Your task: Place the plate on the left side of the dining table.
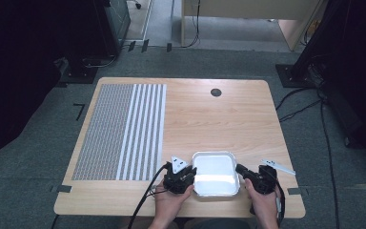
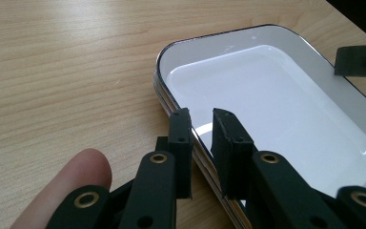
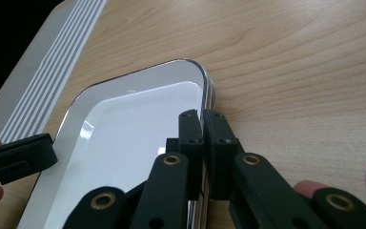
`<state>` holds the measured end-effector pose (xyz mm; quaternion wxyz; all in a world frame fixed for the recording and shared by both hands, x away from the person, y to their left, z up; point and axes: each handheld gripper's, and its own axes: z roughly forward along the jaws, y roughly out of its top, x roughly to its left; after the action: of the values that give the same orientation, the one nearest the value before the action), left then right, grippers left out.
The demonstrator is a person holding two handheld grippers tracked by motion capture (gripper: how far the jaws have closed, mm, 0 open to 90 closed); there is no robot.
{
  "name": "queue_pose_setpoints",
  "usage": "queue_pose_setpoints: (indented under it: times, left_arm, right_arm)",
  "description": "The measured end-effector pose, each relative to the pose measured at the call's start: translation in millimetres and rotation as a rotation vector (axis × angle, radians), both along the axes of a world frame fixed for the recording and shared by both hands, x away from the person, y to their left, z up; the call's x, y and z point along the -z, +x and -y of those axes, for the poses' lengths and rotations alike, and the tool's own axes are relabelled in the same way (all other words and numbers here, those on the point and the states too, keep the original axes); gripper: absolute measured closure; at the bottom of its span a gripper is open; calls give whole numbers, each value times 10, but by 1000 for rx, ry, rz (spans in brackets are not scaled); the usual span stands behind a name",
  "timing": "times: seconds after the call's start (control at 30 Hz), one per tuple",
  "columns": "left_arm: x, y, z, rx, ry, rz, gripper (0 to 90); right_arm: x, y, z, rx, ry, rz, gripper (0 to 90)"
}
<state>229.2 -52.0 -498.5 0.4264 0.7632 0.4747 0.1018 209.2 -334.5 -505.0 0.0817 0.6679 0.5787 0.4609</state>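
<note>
A white rectangular tray (image 1: 213, 153) with a dark rim lies near the table's front edge, between my two grippers. It looks like a stack of nested trays (image 2: 209, 38). My left gripper (image 1: 187, 172) is at the tray's left rim. Its jaws (image 2: 201, 126) straddle that rim with a visible gap, open. My right gripper (image 1: 240, 168) is at the right rim. In the right gripper view its jaws (image 3: 202, 121) are pressed together on the rim of the tray (image 3: 124, 81). The tray holds nothing.
A grey mat (image 1: 121, 129) with white stripes covers the left part of the wooden table. A dark round grommet (image 1: 216, 92) sits at the far middle. Bare wood (image 1: 219, 124) stretches beyond the tray. Cables trail on the floor at the right.
</note>
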Motion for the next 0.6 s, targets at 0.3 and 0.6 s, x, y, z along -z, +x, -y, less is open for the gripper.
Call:
queue_pose_setpoints:
  times: [0.3,0.6]
  left_arm:
    - [-8,8,-11,22,-22,-7,767]
    - [8,14,-14,40,-16,-9,739]
  right_arm:
    - [-102,-76,45,12,60,31,881]
    - [-41,-70,-58,15,-29,-3,861]
